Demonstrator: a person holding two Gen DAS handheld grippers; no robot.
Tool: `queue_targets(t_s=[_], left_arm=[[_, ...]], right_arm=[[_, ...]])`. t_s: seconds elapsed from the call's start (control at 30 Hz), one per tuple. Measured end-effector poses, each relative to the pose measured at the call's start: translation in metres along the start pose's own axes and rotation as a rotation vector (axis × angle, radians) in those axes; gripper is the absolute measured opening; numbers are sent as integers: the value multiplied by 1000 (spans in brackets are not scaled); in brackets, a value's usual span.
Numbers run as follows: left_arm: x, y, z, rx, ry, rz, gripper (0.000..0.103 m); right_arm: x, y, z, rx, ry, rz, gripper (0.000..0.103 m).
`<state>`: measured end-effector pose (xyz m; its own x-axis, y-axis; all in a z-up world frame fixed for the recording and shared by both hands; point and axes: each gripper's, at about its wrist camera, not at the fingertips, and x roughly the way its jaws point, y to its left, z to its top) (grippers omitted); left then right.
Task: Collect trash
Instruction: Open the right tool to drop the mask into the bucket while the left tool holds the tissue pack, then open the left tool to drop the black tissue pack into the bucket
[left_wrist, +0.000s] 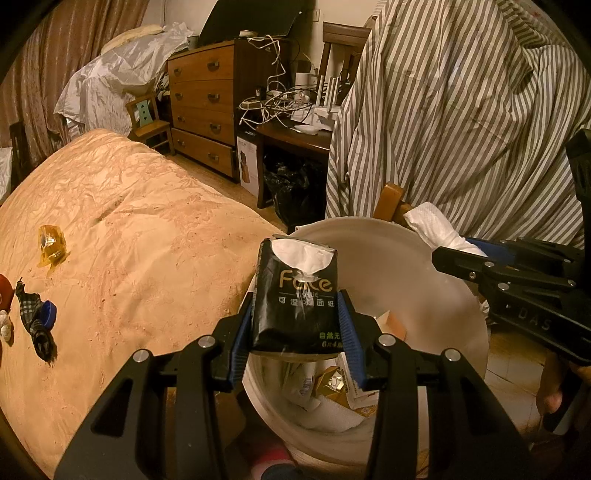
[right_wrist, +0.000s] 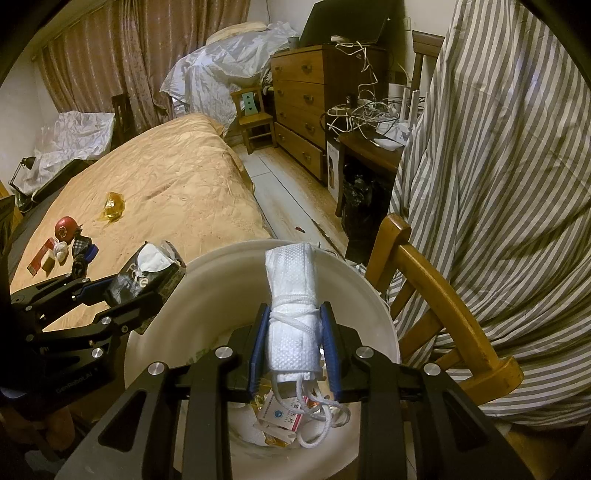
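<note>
Bucket (right_wrist: 207, 280) stands between bed (right_wrist: 177, 184) at left and chair (right_wrist: 436, 273) at right, trash (right_wrist: 280, 413) inside

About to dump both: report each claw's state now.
Left claw: closed on black plastic tissue pack.
Right claw: closed on rolled white fabric mask.

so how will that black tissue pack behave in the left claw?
The tissue pack looks soft: its wrapper creases between the left claw pads. Probably light, mostly paper. Torn open on top, so a loose tissue might slip out over the bin.
</note>
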<state>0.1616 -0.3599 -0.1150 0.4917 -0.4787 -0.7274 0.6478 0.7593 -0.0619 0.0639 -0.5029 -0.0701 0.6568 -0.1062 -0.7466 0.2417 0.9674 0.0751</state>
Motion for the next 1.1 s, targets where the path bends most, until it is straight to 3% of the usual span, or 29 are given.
queue_targets(t_s=[0.13,0.17,0.23,0.33,0.63,1.1], left_arm=[[0,0,0,1,0,1,43],[0,-1,0,3,1,2,43],[1,0,0,3,3,7,55],[-1,1,-2,4,-4,21,63],[-4,4,-1,-2,-9,37,64],[-23,18,-6,-17,-34,60,66]], right_arm=[[0,1,-2,4,-1,-1,28],[0,1,-2,4,-2,0,33],[0,0,-3,15,-6,5,43],[-2,-2,-6,26,-10,7,47],[-7,-3,-8,43,-26,16,52],[-38,17,-13,29,-91,52,73]])
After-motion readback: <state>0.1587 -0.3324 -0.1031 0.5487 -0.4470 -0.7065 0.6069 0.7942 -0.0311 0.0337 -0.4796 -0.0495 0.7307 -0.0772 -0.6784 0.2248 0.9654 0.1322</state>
